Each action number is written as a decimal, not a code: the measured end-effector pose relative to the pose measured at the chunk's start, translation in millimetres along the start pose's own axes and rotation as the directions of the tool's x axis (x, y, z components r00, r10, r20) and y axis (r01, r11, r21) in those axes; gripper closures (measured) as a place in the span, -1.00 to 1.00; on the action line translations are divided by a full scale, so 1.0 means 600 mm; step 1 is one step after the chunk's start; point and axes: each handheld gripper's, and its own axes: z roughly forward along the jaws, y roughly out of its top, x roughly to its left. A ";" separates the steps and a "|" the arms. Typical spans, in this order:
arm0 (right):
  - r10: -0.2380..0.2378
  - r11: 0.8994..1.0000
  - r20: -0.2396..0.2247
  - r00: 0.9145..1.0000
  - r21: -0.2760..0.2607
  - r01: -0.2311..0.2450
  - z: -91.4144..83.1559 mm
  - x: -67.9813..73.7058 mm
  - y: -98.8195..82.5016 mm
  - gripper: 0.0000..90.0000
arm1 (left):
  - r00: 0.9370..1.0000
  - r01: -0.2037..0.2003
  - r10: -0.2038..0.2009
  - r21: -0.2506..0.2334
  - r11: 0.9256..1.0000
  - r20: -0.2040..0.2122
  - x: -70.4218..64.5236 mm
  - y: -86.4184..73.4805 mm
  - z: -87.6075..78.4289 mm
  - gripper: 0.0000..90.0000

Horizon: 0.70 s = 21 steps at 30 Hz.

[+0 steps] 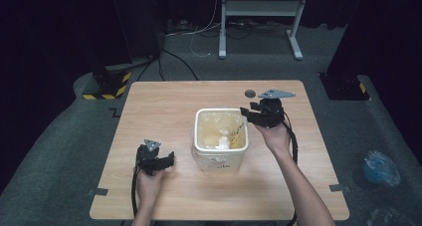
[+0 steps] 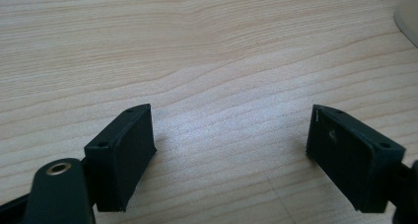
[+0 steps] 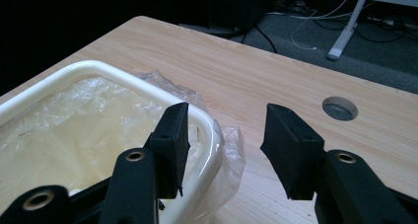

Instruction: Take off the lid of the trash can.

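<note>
A white square bin point(image 1: 219, 159) stands mid-table, lined with a clear plastic bag point(image 1: 214, 126), and something white and crumpled point(image 1: 224, 143) lies inside. My right gripper point(image 1: 245, 114) hovers at the bin's far right corner. In the right gripper view its jaws point(image 3: 224, 123) stand open astride the rim point(image 3: 98, 68). One jaw is over the inside, the other outside, with the bag's loose edge point(image 3: 231, 150) hanging between them and not pinched. My left gripper point(image 1: 168, 159) rests low on the table left of the bin, open point(image 2: 231, 130) over bare wood. The bin's corner point(image 2: 408, 17) shows at the top right of the left gripper view.
A round cable hole point(image 1: 250, 93) sits in the tabletop point(image 1: 164, 101) behind the right gripper. Beyond the table's far edge stands a white metal frame point(image 1: 259, 9). A blue bag point(image 1: 380, 167) lies on the floor to the right.
</note>
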 end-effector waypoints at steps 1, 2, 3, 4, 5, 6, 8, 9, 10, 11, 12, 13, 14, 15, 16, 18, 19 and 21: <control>-0.001 1.000 0.000 1.000 0.004 0.001 0.002 0.000 0.000 0.16 | 1.000 0.000 0.000 0.000 1.000 0.000 0.000 0.000 0.000 -0.59; 0.000 1.000 -0.001 1.000 0.005 0.000 0.004 0.000 0.000 0.16 | 1.000 0.000 0.000 0.000 1.000 0.000 0.000 0.000 0.000 -0.59; 0.000 1.000 -0.001 1.000 0.004 0.000 0.005 -0.001 0.000 0.16 | 1.000 0.000 0.000 0.000 1.000 0.000 0.000 0.000 0.000 -0.59; -0.002 1.000 -0.002 1.000 0.000 0.002 0.006 -0.001 0.000 0.16 | 1.000 0.000 0.000 0.000 1.000 0.000 0.000 0.000 0.000 -0.59; 0.001 1.000 -0.003 1.000 -0.003 -0.001 0.008 -0.001 0.000 0.16 | 1.000 0.000 0.000 0.000 1.000 0.000 0.000 0.000 0.000 -0.59; 0.001 1.000 -0.003 1.000 -0.004 -0.001 0.010 -0.001 -0.001 0.16 | 1.000 0.000 0.000 0.000 1.000 0.000 0.000 0.000 0.000 -0.59; -0.004 1.000 -0.002 1.000 0.000 0.004 0.013 0.000 -0.001 0.17 | 1.000 0.000 0.000 0.000 1.000 0.000 0.000 0.000 0.000 -0.59; -0.009 1.000 -0.001 1.000 0.003 0.009 0.015 0.000 -0.001 0.17 | 1.000 0.000 0.000 0.000 1.000 0.000 0.000 0.000 0.000 -0.59; -0.007 1.000 0.000 1.000 0.005 0.007 0.016 0.000 -0.001 0.17 | 1.000 0.000 0.000 0.000 1.000 0.000 0.000 0.000 0.000 -0.59; -0.008 1.000 -0.001 1.000 0.007 0.008 0.017 0.000 -0.001 0.17 | 1.000 0.000 0.000 0.000 1.000 0.000 0.000 0.000 0.000 -0.59; -0.006 1.000 0.000 1.000 0.009 0.006 0.019 0.000 -0.001 0.17 | 1.000 0.000 0.000 0.000 1.000 0.000 0.000 0.000 0.000 -0.59; -0.007 1.000 0.000 1.000 0.011 0.007 0.020 0.000 -0.001 0.17 | 1.000 0.000 0.000 0.000 1.000 0.000 0.000 0.000 0.000 -0.59; -0.009 1.000 0.000 1.000 0.013 0.009 0.021 -0.001 -0.001 0.17 | 1.000 0.000 0.000 0.000 1.000 0.000 0.000 0.000 0.000 -0.59; -0.006 1.000 0.001 1.000 0.015 0.006 0.022 -0.001 -0.001 0.18 | 1.000 0.000 0.000 0.000 1.000 0.000 0.000 0.000 0.000 -0.59; -0.005 1.000 0.003 1.000 0.018 0.005 0.023 -0.001 -0.001 0.18 | 1.000 0.000 0.000 0.000 1.000 0.000 0.000 0.000 0.000 -0.59; -0.005 1.000 0.004 1.000 0.021 0.005 0.026 -0.002 -0.001 0.18 | 1.000 0.001 -0.001 0.000 1.000 0.000 0.000 0.000 0.000 -0.59; -0.004 1.000 0.004 1.000 0.023 0.004 0.026 -0.002 -0.001 0.19 | 1.000 0.000 0.000 0.000 1.000 0.000 0.000 0.000 0.000 -0.59; -0.006 1.000 0.004 1.000 0.029 0.005 0.029 -0.002 -0.001 0.20 | 1.000 0.000 0.000 0.000 1.000 0.000 0.000 0.000 0.000 -0.59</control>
